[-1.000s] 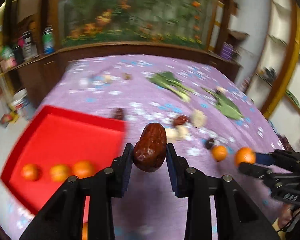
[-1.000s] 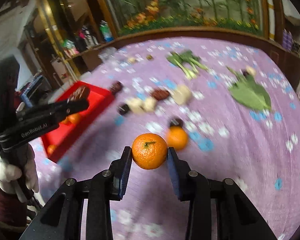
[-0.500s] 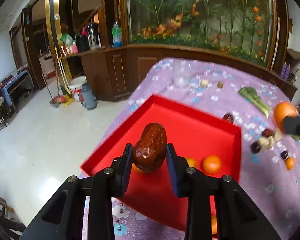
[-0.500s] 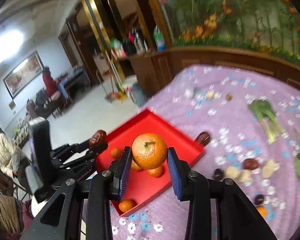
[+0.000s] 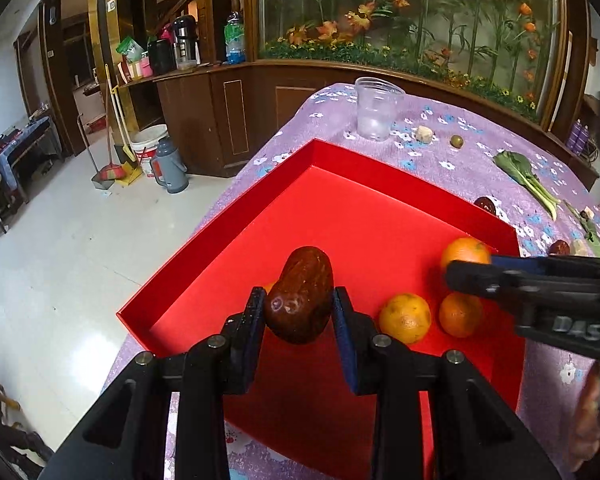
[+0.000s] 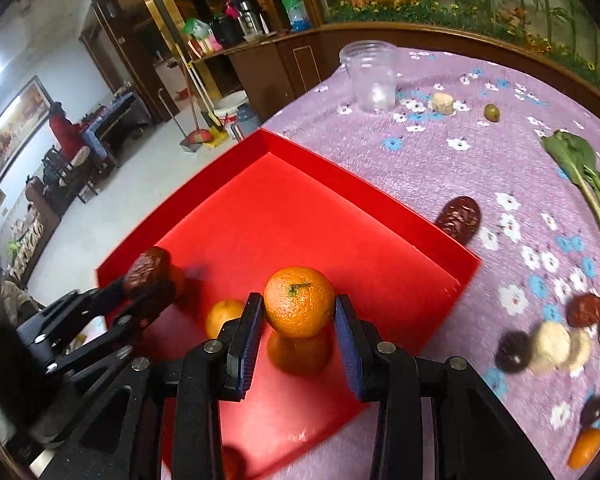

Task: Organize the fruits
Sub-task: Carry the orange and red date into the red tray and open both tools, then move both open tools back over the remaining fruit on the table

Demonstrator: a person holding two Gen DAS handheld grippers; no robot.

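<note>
My left gripper is shut on a brown wrinkled date and hangs over the red tray, near its left side. My right gripper is shut on an orange tangerine above the tray. In the left wrist view the right gripper comes in from the right with that tangerine. The right wrist view shows the left gripper at the left with the date. Loose tangerines lie in the tray.
On the purple flowered cloth lie a date beside the tray, a clear plastic cup, a green olive, leafy greens, and several dates and pale pieces at the right. A tangerine lies at bottom right. Floor drops off left.
Both grippers have swung left from the middle of the table to above the red tray and sunk a little, each keeping its fruit.
</note>
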